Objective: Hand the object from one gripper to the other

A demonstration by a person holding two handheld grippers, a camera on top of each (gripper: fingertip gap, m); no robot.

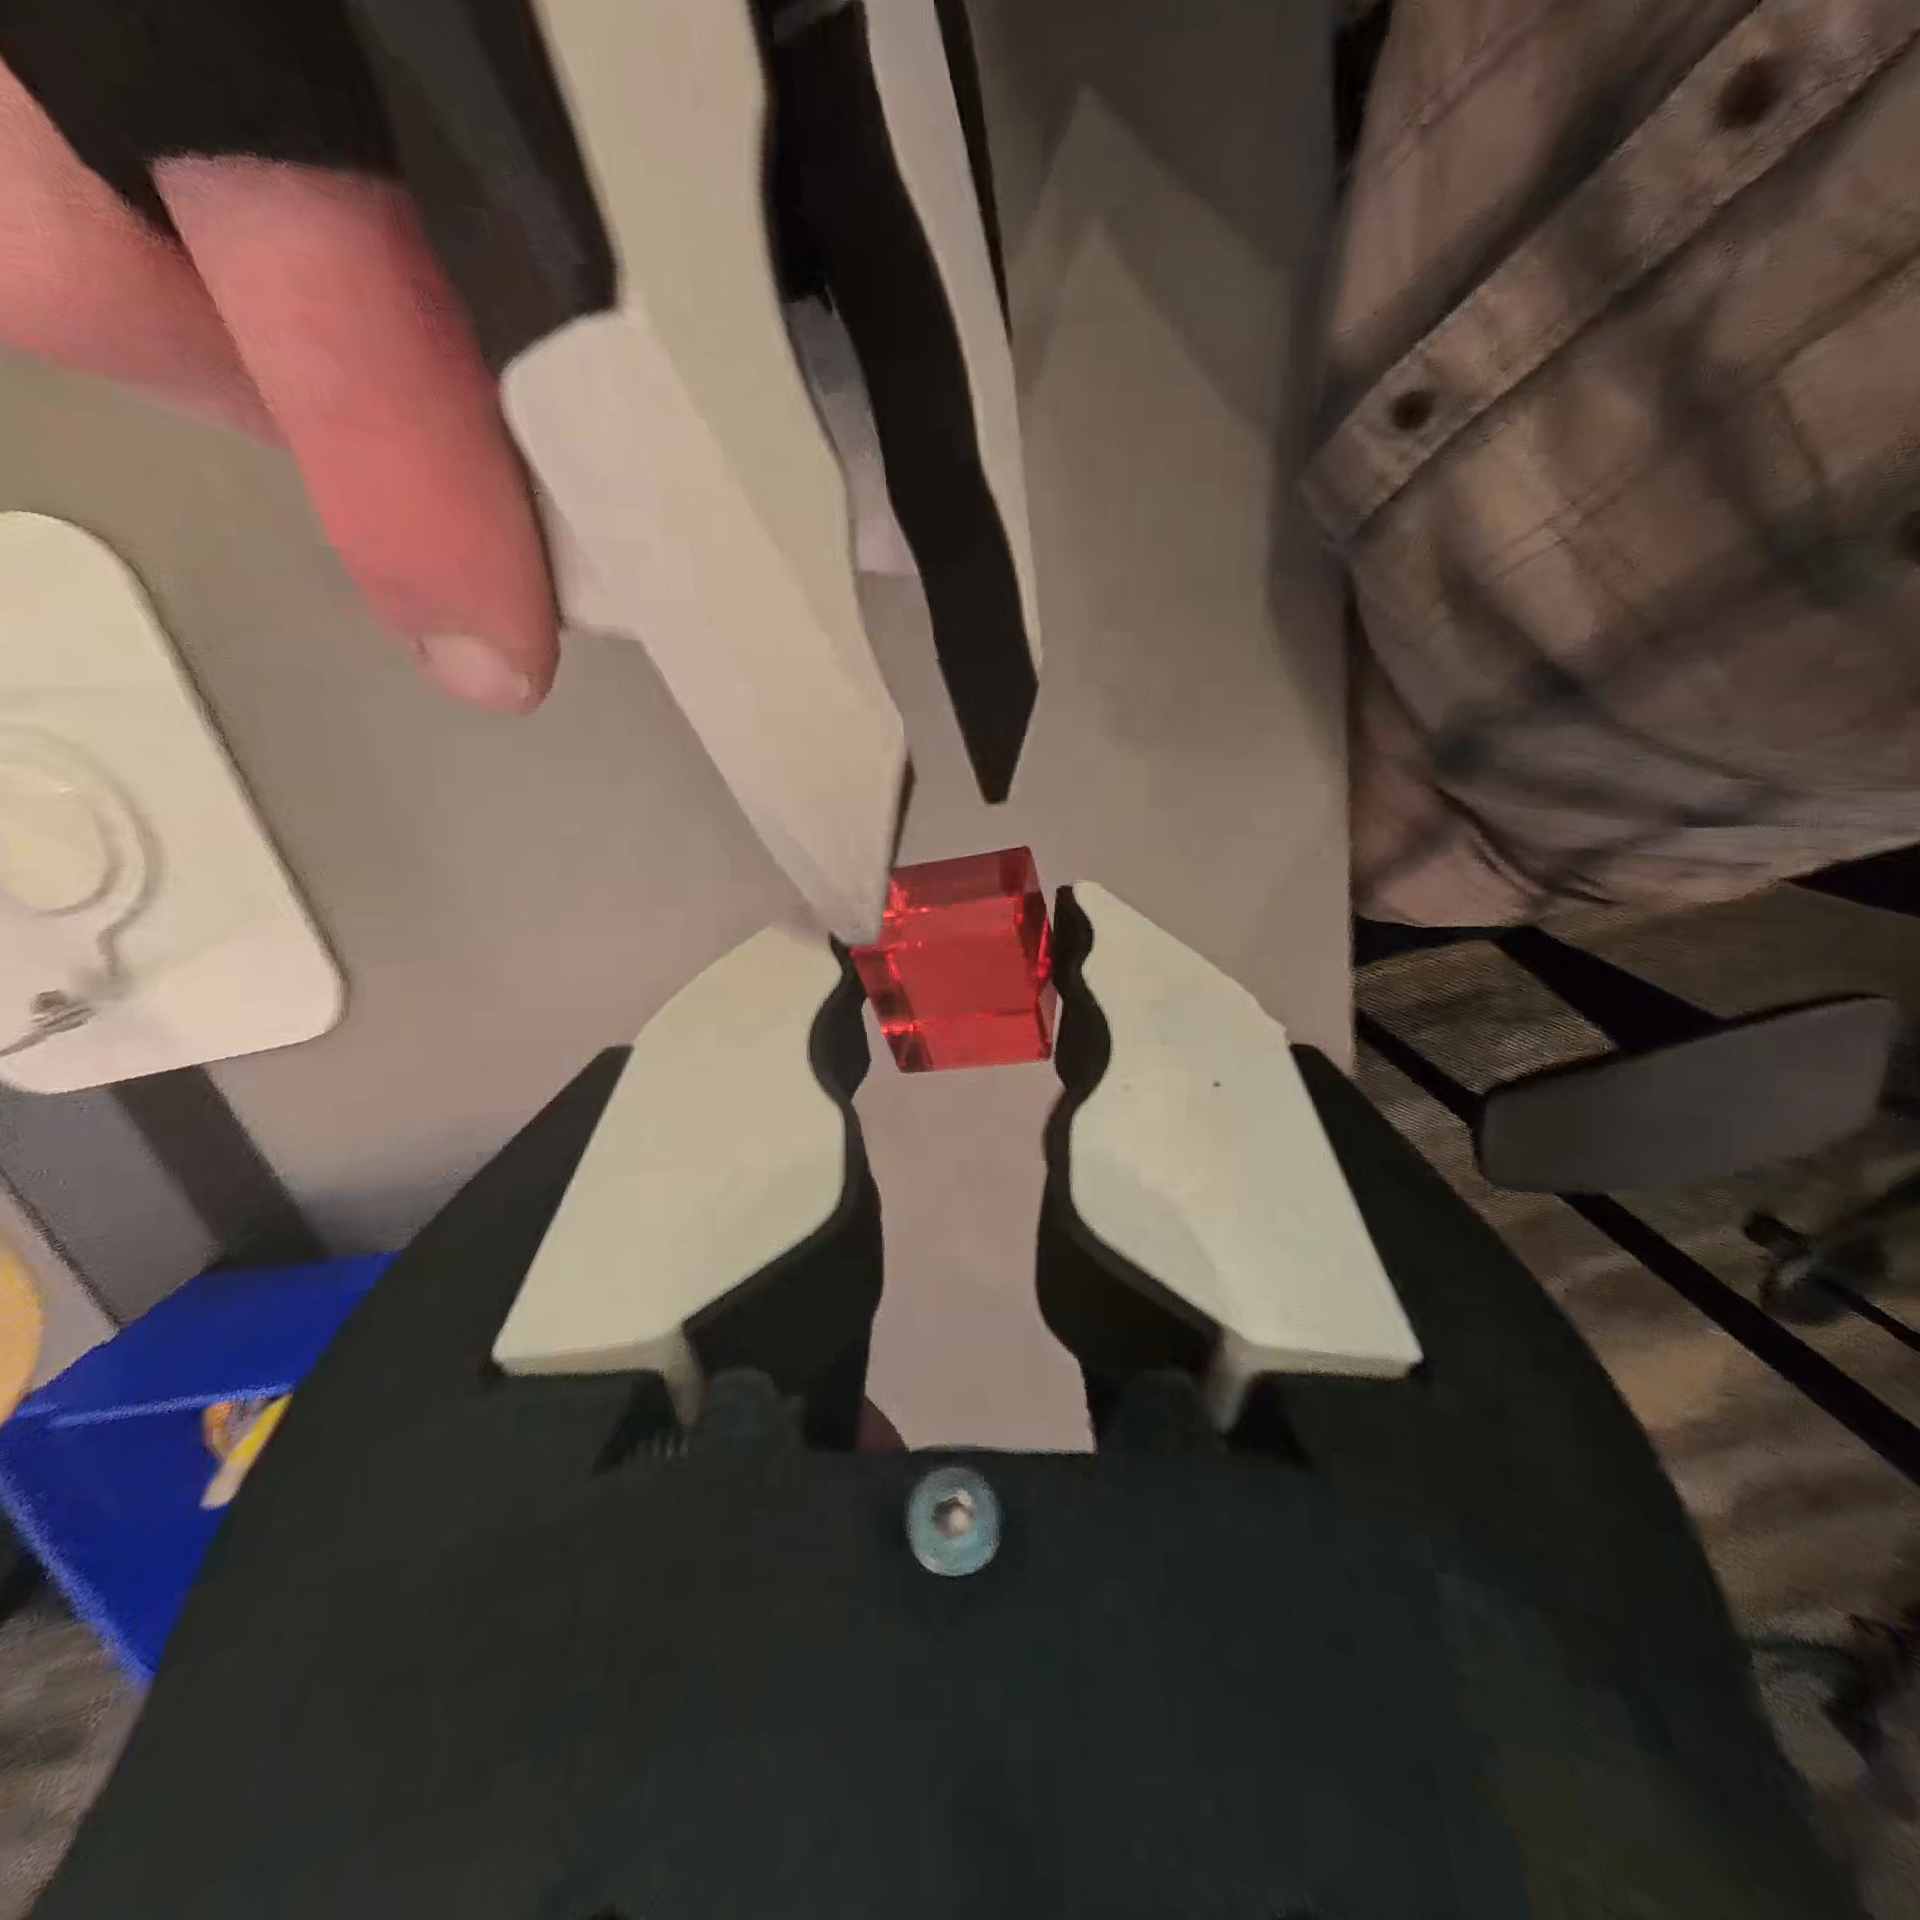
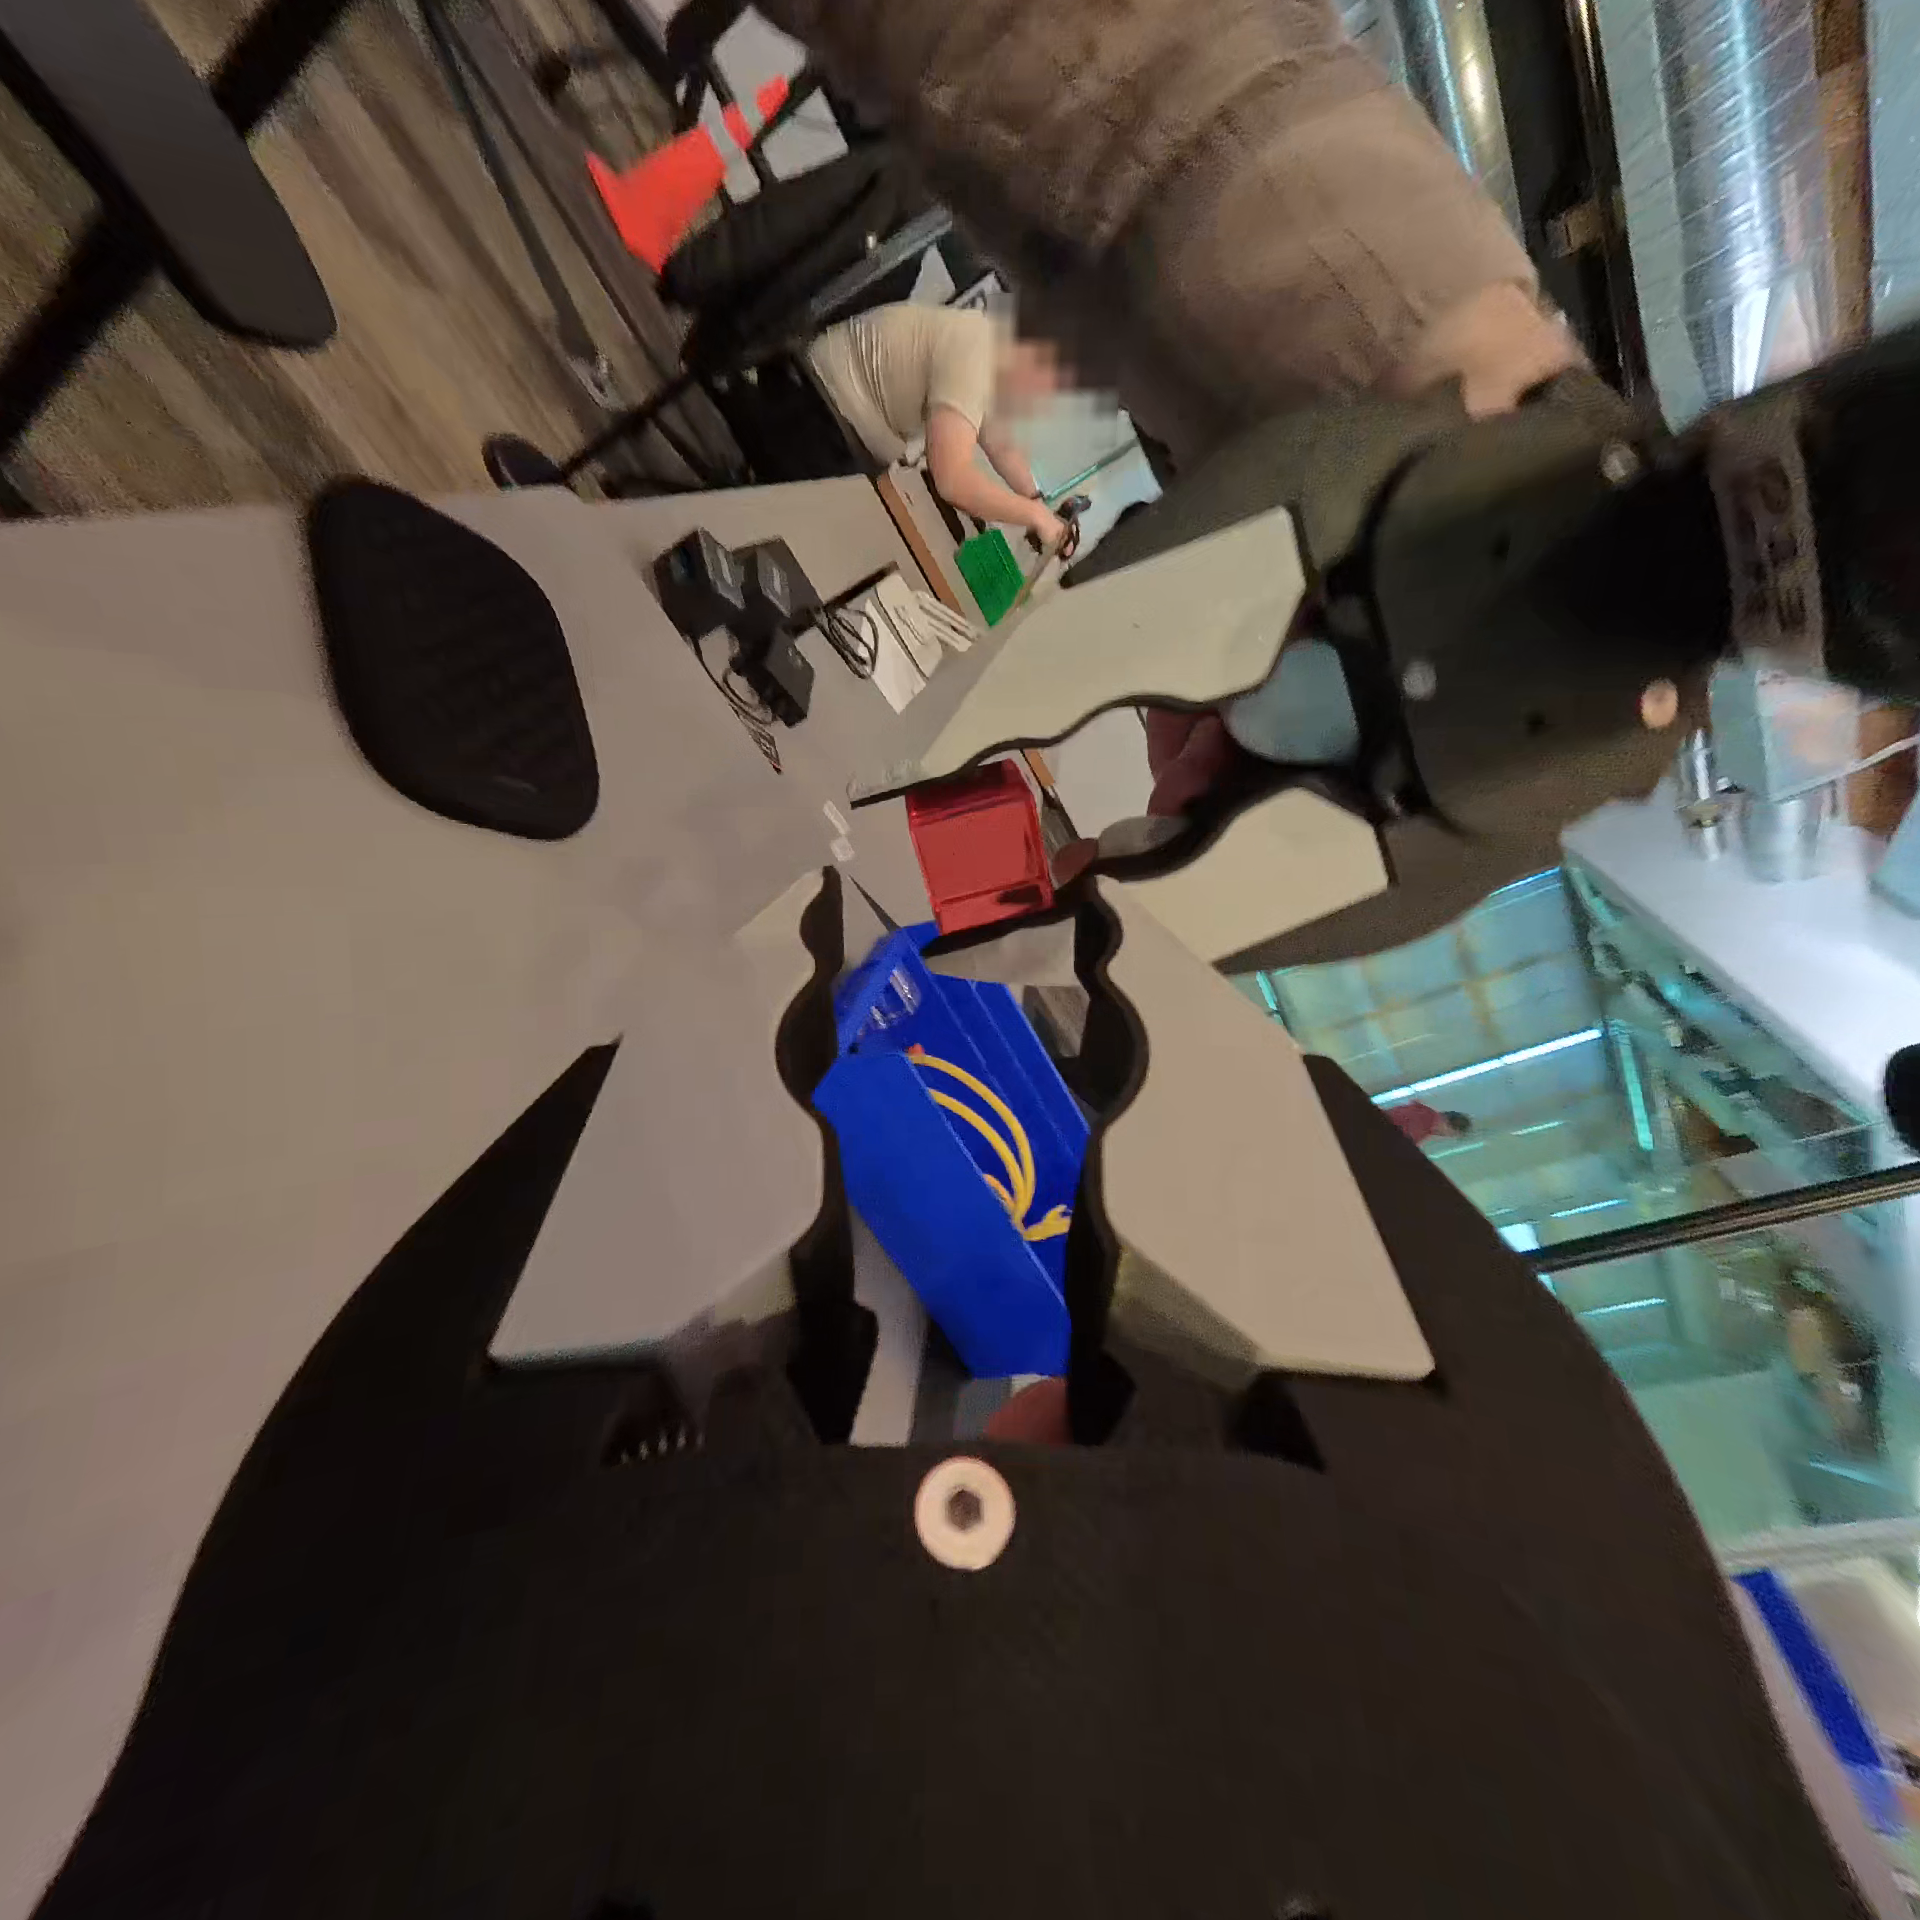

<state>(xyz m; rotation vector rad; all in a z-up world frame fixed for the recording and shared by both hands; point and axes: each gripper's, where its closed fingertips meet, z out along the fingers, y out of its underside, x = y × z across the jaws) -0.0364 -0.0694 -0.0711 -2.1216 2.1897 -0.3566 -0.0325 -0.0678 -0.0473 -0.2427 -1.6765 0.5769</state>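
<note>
A: Nearest the lens in the left wrist view, the left gripper [image 1: 958, 977] pinches the red cube [image 1: 961, 961] between its black pads, right at the tips, held in the air above the grey table [image 1: 468, 831]

B: And the other claw?

A: From the top, the right gripper [image 1: 940, 862] comes in with jaws parted; one white finger [image 1: 831, 831] sits at the cube's upper left corner, though I cannot tell whether it touches. It grips nothing yet.

B: Does the right wrist view agree?

A: Yes. Its own fingers stand apart, with the cube just beyond the tips and a blue box [image 2: 956, 1153] visible through the gap.

B: What might spoil the handover?

A: I'd judge the tip hold shallow. A nudge from that incoming finger could twist the cube loose. If the left lets go before the right has closed squarely on free faces, the cube drops to the table
</note>
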